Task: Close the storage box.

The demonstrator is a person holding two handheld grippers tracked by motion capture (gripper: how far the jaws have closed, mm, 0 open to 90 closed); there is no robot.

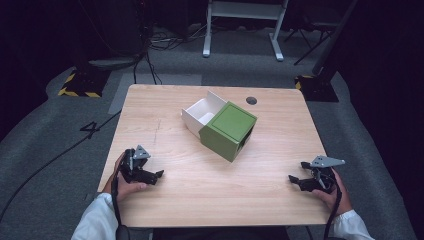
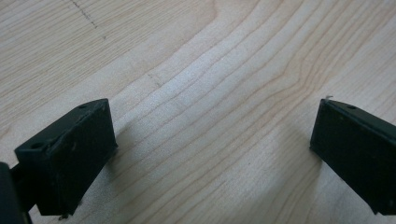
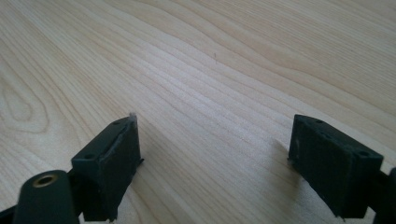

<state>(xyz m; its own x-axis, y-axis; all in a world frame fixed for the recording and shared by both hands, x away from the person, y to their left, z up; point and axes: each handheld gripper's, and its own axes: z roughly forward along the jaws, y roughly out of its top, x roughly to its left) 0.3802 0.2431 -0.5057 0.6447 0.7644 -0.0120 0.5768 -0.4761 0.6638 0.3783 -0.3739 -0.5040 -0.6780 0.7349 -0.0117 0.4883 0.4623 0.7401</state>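
- High view: spotted the green box [image 1: 229, 131] sitting around the middle of the tabletop [image 1: 200, 200], turned at an angle, with its white drawer [image 1: 202, 113] pulled out toward the far left side. Looked empty inside, as far as could be made out.
- Same view: found the left claw [image 1: 156, 176] parked near the front-left edge and the right claw [image 1: 296, 171] near the front-right edge, each gripped in a hand, both well apart from the box. Seemed spread wide, holding nothing.
- Judged the job on the drawer as barely begun, or else wrapped up with the drawer left open; couldn't tell which. Either way, nothing touching the box at that moment, so any push or pull on the drawer was yet to come.
- Nothing in the way on the tabletop, just a small dark round hole [image 1: 251, 100] beyond the box. Off the tabletop: white frame legs [image 1: 240, 15], loose cables [image 1: 170, 40] on the floor, a yellow-and-black striped base [image 1: 80, 85].
- Left gripper view: saw the left claw [image 2: 212, 154] gaping wide over bare wood grain [image 2: 210, 70], low and close to it. Nothing between the jaws.
- Right gripper view: same story, right claw [image 3: 212, 163] wide apart, hovering just over plain wood [image 3: 233, 56], gripping nothing.
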